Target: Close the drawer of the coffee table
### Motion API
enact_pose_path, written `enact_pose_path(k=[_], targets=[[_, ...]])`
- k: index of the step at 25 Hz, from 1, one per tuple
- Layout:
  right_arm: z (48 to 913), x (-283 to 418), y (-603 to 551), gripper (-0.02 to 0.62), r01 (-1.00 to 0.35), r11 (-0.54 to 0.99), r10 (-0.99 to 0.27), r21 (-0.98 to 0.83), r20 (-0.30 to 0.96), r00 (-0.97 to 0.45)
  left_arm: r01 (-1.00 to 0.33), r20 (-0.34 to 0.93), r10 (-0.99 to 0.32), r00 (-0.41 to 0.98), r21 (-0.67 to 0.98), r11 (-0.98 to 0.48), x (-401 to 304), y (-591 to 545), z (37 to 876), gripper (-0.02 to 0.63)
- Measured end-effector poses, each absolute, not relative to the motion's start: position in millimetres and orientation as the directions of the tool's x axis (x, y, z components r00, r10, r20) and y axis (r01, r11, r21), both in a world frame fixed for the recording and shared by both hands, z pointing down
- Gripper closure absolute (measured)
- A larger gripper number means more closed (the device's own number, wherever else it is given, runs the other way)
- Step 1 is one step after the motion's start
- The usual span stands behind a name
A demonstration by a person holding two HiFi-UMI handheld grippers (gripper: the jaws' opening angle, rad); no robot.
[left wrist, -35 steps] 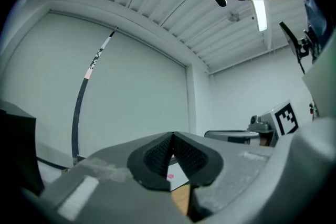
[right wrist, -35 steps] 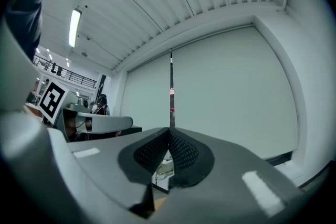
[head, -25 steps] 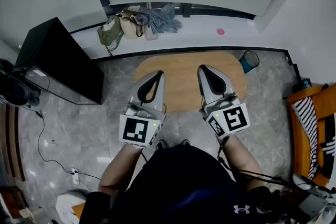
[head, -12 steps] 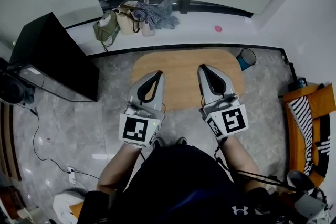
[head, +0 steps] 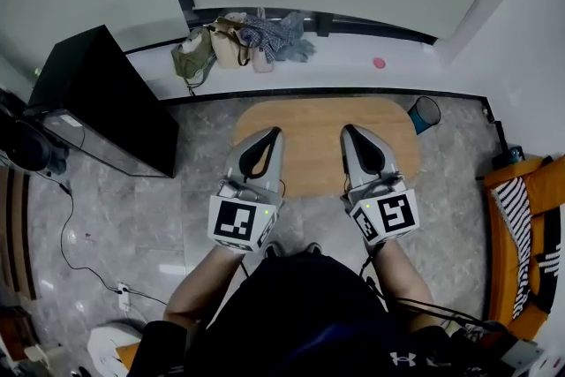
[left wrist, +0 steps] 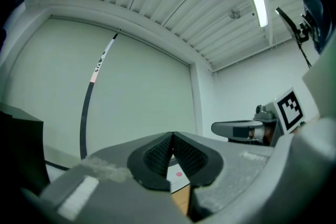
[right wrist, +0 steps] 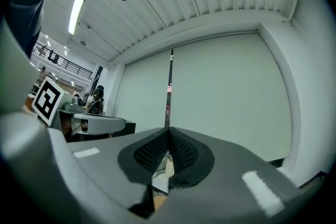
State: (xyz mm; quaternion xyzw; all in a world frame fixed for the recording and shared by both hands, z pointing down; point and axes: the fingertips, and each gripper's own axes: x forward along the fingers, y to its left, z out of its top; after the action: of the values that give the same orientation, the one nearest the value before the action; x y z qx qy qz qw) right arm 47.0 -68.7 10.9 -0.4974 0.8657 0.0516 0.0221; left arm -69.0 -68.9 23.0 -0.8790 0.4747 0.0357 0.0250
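Desk (head: 311,126) ahead of both grippers: light wood-brown top. Left gripper (head: 272,135) and right gripper (head: 348,131): pale grey shells, black dimpled pads (left wrist: 156,157), black-and-white square patterns on the marker cubes (head: 238,221). Floor (head: 132,207) grey, marbled. Cabinet (head: 106,101) left of the left gripper — black. Bin (head: 425,112) right of the right gripper — teal.
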Motion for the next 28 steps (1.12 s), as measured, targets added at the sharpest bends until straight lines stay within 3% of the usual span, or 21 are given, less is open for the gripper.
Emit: enact_pose_path(k=[28], targets=[[15, 37, -63, 0.594, -0.861, 0.508, -0.858, 0.031, -0.072, -0.509, -0.835, -0.09, -0.833, 0.546, 0.019, -0.55, -79, -62, 26, 0.604]])
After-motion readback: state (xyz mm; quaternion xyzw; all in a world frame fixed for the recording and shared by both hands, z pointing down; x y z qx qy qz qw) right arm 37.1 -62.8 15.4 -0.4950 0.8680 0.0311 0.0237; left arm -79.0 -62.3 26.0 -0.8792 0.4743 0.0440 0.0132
